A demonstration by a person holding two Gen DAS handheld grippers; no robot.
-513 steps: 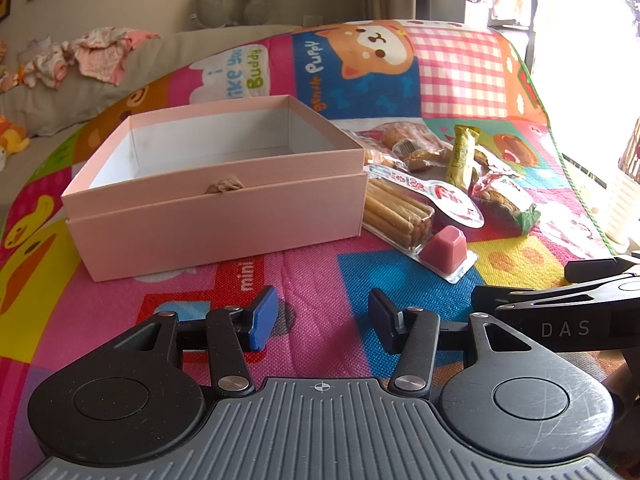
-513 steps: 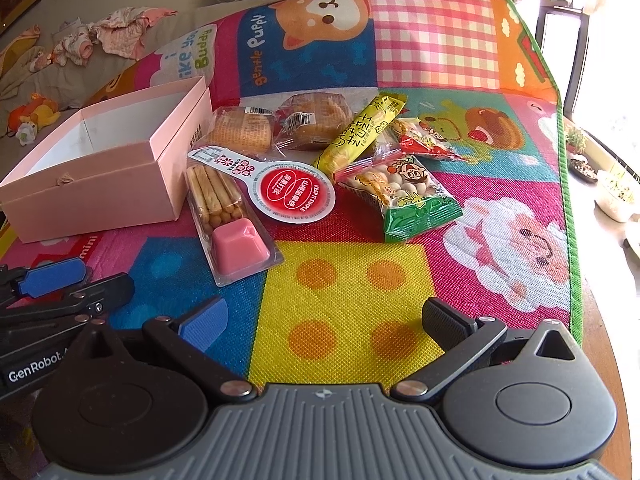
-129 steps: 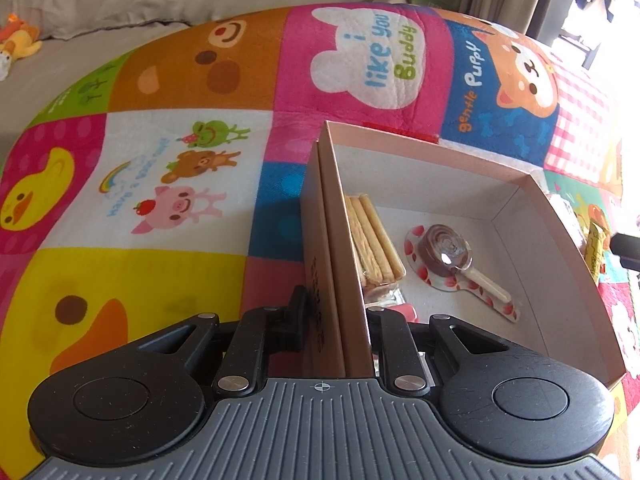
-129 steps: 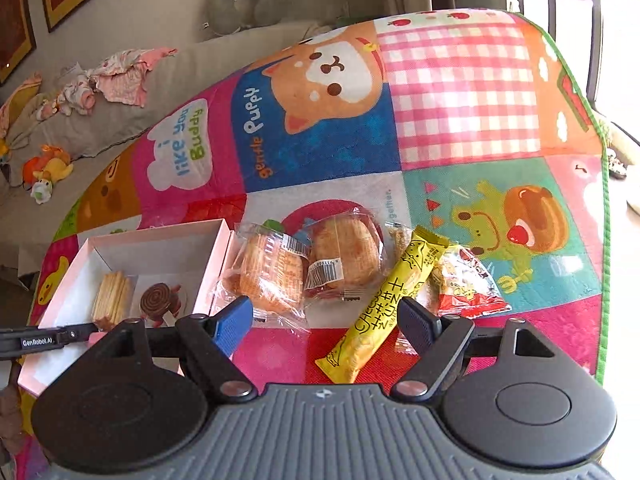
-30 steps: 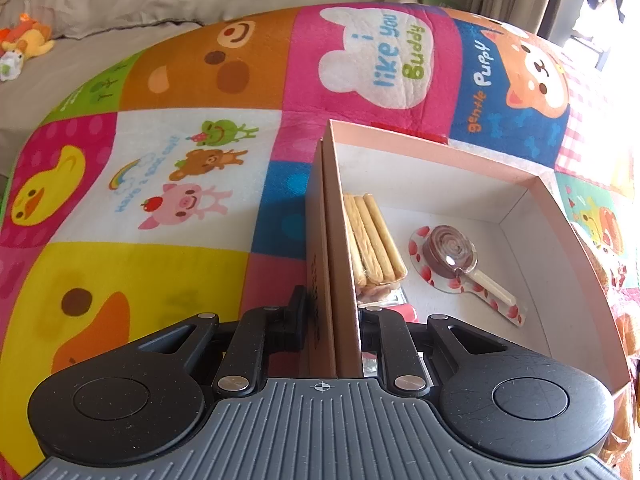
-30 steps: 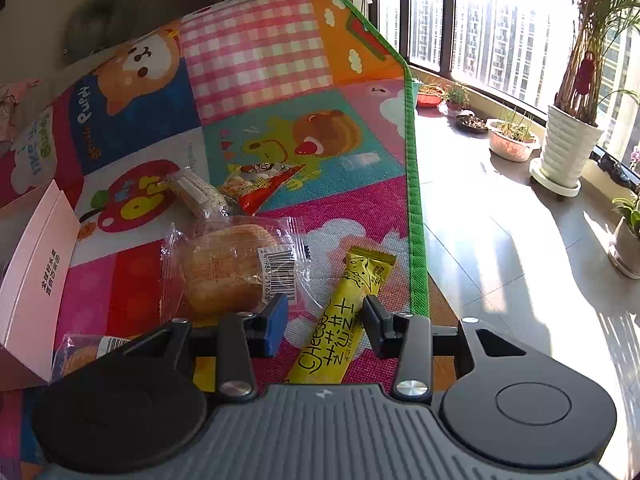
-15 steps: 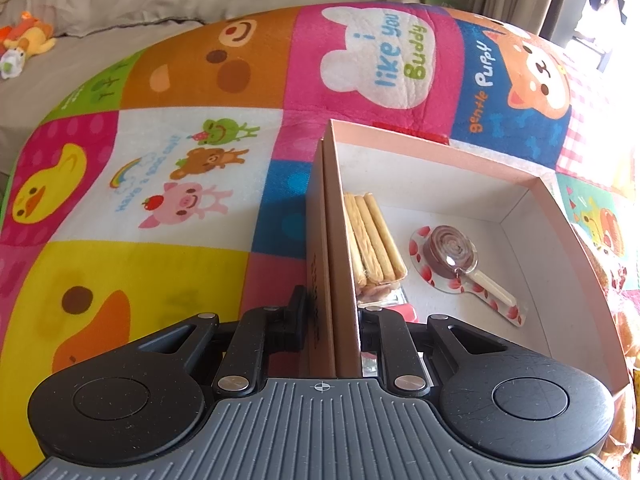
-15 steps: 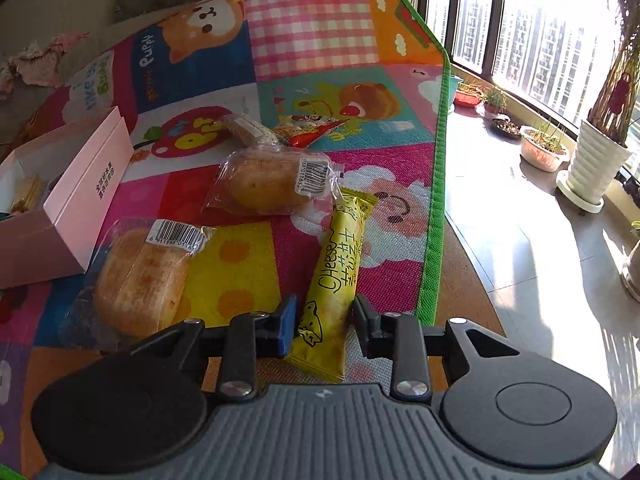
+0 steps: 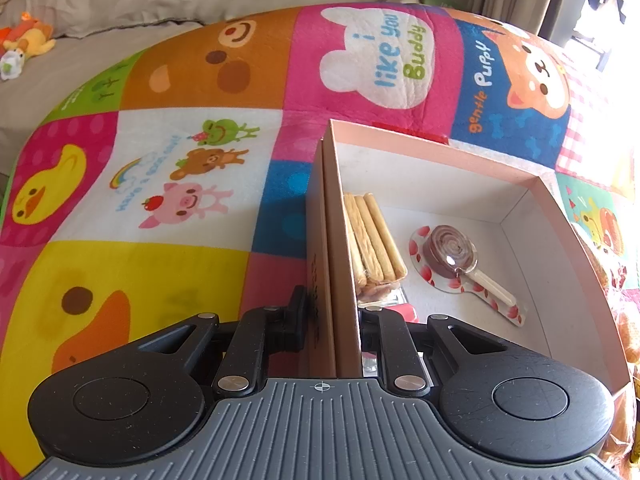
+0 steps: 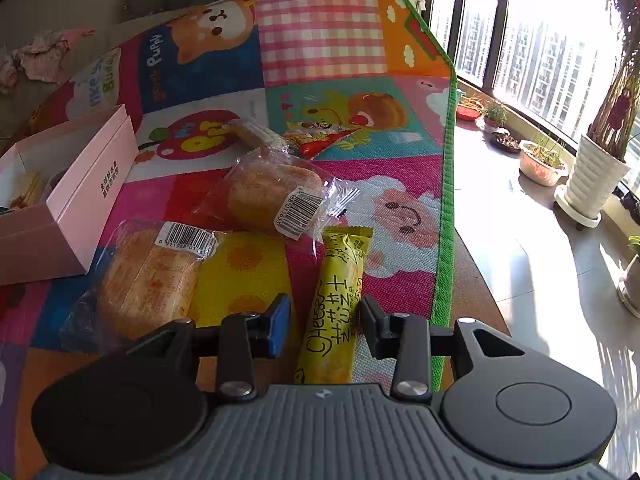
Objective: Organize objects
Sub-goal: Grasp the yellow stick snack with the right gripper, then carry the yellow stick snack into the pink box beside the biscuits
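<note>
Tip for this step: centre the right gripper (image 10: 324,326) on the yellow cheese stick (image 10: 336,304) and squeeze across its narrow width, not the crinkly end. Its jaws are opening right now, with the stick lying lengthwise between them; the pads look just clear of the wrapper, though it's hard to be sure. Meanwhile the left gripper (image 9: 332,320) is clamped on the near wall of the pink box (image 9: 440,160), steadying it.

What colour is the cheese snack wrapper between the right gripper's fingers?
Yellow with black lettering; the cheese snack wrapper shows best in the right wrist view.
</note>
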